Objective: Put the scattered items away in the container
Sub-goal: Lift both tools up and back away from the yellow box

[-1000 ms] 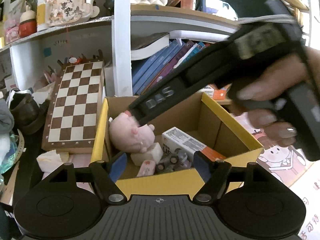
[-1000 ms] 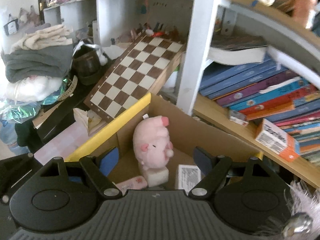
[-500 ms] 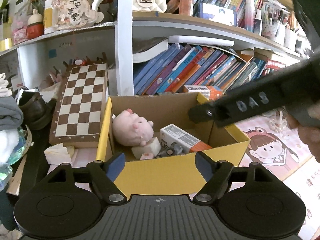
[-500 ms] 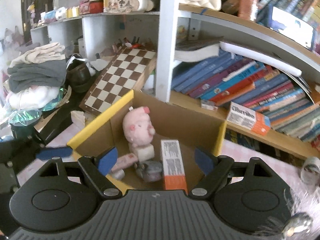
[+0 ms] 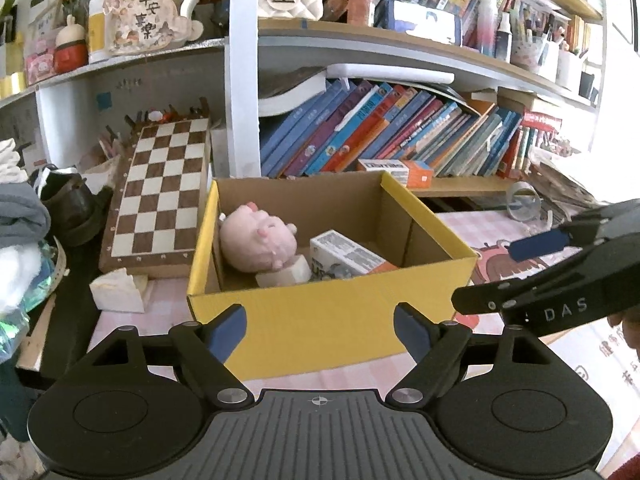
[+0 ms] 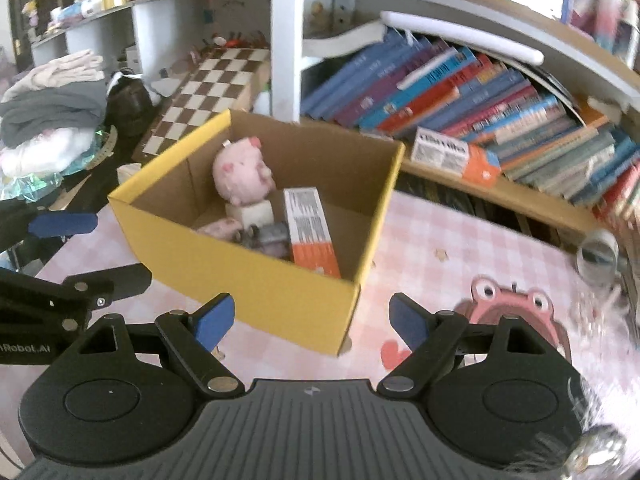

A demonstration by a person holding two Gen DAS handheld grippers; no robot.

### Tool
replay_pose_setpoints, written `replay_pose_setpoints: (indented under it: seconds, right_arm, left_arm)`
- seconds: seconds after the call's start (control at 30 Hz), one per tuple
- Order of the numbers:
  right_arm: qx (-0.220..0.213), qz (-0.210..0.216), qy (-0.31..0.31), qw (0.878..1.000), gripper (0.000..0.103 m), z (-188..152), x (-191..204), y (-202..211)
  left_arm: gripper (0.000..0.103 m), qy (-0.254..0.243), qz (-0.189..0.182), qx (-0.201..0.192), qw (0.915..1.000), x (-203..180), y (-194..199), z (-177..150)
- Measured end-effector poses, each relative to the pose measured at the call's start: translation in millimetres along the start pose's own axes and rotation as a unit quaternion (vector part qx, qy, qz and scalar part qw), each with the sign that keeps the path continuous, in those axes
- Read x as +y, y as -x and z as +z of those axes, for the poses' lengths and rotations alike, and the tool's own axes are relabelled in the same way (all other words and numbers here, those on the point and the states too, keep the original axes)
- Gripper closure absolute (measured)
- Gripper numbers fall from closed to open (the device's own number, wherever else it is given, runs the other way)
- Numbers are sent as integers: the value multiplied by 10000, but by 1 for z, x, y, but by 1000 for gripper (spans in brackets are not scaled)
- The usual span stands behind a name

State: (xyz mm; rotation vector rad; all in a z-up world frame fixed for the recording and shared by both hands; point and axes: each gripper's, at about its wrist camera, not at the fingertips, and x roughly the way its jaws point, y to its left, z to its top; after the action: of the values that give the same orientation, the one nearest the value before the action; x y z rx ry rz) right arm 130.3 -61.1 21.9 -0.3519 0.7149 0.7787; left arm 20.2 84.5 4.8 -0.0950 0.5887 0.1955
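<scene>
A yellow cardboard box stands open on the pink checked mat. Inside lie a pink plush pig, a white cube, a white and orange carton, a small pink item and a dark grey object. My left gripper is open and empty, just in front of the box. My right gripper is open and empty, in front of the box's near right corner; it also shows at the right of the left wrist view.
A chessboard leans left of the box. A bookshelf with a carton stands behind. A tape roll lies at the right. Folded clothes and a crumpled tissue lie left. A frog picture is on the mat.
Both grippers have pulled back from the box. The right gripper, earlier reaching over the pig inside, has withdrawn to the right and is now outside the box.
</scene>
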Motion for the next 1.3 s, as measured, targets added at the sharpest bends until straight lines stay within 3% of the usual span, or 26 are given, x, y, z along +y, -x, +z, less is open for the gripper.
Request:
replay_pose_setpoints:
  seconds: [0.33,0.63,1.3]
  right_arm:
    - [122,-225,-488,9985,16,-38,1,9]
    - [-15,-615,-314,9976,13,-59,5,26]
    - [-38,-674,-606,9959,11,-75,-28,41]
  left_arm:
    - [14,8,-81,117,9999,-13,3,-11]
    - [12,-38,-201,197,9996,-26,5,-19]
    - [11,-242,-357,119,9990,-69,3,-11]
